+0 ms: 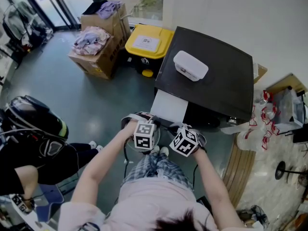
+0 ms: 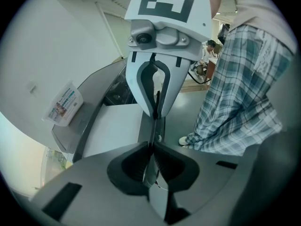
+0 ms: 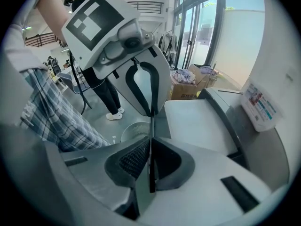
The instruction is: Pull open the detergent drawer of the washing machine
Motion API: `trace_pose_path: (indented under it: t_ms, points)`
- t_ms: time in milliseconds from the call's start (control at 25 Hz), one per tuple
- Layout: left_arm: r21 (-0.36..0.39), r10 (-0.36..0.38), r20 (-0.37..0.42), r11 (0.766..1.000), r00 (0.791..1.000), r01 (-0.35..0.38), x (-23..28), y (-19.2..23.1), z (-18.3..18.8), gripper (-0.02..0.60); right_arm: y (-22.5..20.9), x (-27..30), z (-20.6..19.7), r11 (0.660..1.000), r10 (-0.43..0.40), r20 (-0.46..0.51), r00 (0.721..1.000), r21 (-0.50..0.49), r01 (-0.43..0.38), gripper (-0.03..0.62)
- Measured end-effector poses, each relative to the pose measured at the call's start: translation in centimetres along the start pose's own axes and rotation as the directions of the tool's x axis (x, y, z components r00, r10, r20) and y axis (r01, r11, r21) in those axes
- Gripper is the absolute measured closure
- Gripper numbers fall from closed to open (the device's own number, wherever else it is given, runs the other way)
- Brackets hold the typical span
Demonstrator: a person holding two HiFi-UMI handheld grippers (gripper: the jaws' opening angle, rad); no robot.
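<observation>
The washing machine [image 1: 211,76] has a dark top with a white tub [image 1: 190,65] on it. A white drawer panel [image 1: 169,106] stands out from its front toward me. My left gripper [image 1: 156,125] and right gripper [image 1: 172,128] face each other at the panel's near edge, both tilted steeply down. In the left gripper view my left gripper [image 2: 151,161] is shut on a thin edge beside the white panel [image 2: 113,126], with the right gripper [image 2: 155,79] opposite. The right gripper [image 3: 150,166] is shut on the same thin edge, next to the panel [image 3: 197,121].
A yellow-lidded bin [image 1: 149,42] and cardboard boxes of clothes [image 1: 96,52] stand left of the machine. Another person sits low at the left [image 1: 33,129]. Wooden slats [image 1: 240,162] and bagged clutter lie at the right. My legs are right behind the grippers.
</observation>
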State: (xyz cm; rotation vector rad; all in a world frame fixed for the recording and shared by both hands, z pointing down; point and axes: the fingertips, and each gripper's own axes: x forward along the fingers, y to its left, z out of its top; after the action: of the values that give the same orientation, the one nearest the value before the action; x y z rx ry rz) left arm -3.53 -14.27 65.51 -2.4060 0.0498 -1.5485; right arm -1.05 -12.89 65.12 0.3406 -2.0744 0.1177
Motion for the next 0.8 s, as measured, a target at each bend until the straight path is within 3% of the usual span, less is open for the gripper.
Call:
trace_pose_path:
  t_ms: [800]
  points:
    - [0.007,-0.009,0.003,1.0,1.0,0.009,0.0,-0.88,-0.11,0.523,0.91,0.2,-0.13,1.0,0.009,-0.009,1.0,-0.005,-0.009,0.548]
